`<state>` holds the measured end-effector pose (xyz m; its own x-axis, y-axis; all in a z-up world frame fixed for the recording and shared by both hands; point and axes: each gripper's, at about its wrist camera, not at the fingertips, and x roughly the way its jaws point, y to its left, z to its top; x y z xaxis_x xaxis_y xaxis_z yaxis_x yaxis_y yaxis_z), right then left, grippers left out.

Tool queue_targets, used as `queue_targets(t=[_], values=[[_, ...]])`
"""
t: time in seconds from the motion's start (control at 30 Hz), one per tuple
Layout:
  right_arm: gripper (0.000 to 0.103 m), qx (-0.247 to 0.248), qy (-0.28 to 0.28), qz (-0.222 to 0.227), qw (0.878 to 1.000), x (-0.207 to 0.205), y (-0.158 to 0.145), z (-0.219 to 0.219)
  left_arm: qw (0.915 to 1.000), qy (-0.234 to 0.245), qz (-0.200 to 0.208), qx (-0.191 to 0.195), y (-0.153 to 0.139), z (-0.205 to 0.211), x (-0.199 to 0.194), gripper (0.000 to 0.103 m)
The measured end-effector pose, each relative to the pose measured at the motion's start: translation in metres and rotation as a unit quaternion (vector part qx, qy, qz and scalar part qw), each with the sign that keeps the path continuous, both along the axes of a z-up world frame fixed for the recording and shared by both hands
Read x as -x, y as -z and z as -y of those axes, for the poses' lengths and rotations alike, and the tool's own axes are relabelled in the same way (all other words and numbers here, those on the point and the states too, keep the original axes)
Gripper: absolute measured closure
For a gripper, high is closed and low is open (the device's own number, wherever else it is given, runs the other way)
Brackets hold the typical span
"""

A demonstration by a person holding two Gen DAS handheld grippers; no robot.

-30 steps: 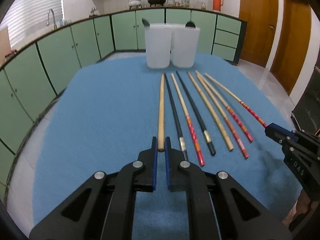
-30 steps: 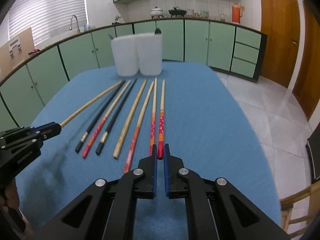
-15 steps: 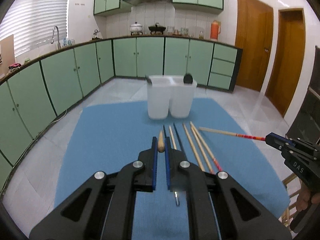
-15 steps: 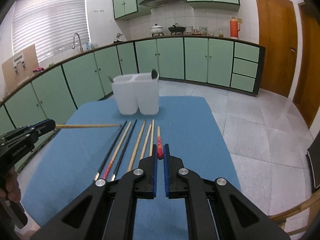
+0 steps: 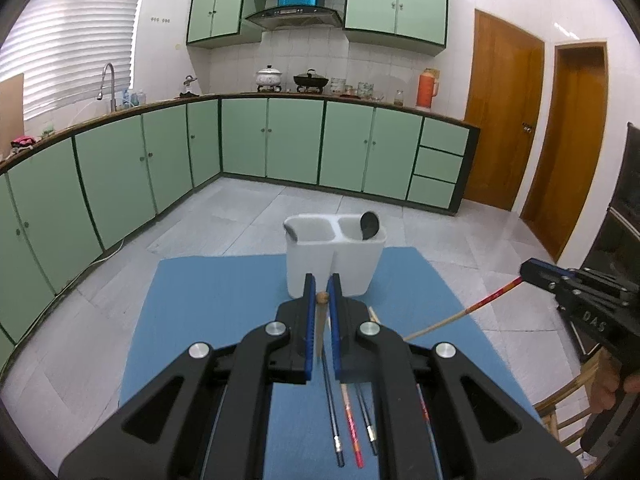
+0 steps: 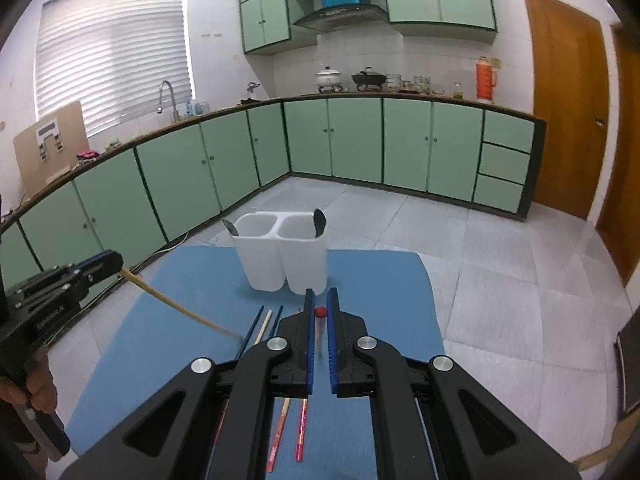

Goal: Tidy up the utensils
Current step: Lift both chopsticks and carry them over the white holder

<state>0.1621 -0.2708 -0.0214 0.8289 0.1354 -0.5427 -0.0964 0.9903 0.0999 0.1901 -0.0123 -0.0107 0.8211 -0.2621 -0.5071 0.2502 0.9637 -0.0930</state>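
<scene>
Plain chopstick: the plain light wooden chopstick (image 5: pixel 321 322) is hanging tip-down, clamped at its butt by the left gripper (image 5: pixel 321 298), ready for dropping in.
Red chopstick: the red-ended wooden chopstick (image 6: pixel 319 326) is sitting pinched in the right gripper (image 6: pixel 319 312), likewise raised.
Holder: the white two-compartment plastic holder (image 5: pixel 334 258) is standing on the far side of the blue cloth-covered table (image 5: pixel 208 300).
Hidden: both held tips are blurring; the black gripper bodies are covering part of the loose chopsticks (image 5: pixel 352 420) lying near.

both grippers (image 5: pixel 322 298) (image 6: pixel 318 312) raised — each chopstick (image 5: pixel 320 328) (image 6: pixel 319 326) lifted, tilted off cloth
</scene>
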Motion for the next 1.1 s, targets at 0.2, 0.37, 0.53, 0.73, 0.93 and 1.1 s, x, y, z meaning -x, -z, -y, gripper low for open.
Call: queue_targets(t=[0.2,0.37,0.53,0.73,0.93,1.1], values=[[0.098,0.007,-0.023,0.001,1.0,-0.012,-0.015,-0.005,0.9999,0.01,0.008,0.009,-0.015,0.001,-0.009,0.097],[0.098,0.012,-0.037,0.013,0.999,-0.02,-0.031,-0.005,0.9997,0.015,0.017,0.007,-0.02,0.001,-0.011,0.097],[0.098,0.002,-0.054,0.022,0.998,-0.027,-0.045,-0.003,0.9994,0.017,0.027,0.012,-0.031,-0.001,-0.016,0.097],[0.098,-0.003,-0.066,0.045,0.997,-0.037,-0.069,-0.001,0.9986,0.013,0.048,0.017,-0.051,-0.003,-0.027,0.097],[0.098,-0.001,-0.067,0.069,0.995,-0.055,-0.093,-0.003,0.9965,0.008,0.081,0.022,-0.082,-0.002,-0.047,0.097],[0.098,0.0,-0.066,0.079,0.995,-0.078,-0.107,-0.004,0.9936,0.006,0.109,0.029,-0.11,0.003,-0.066,0.097]])
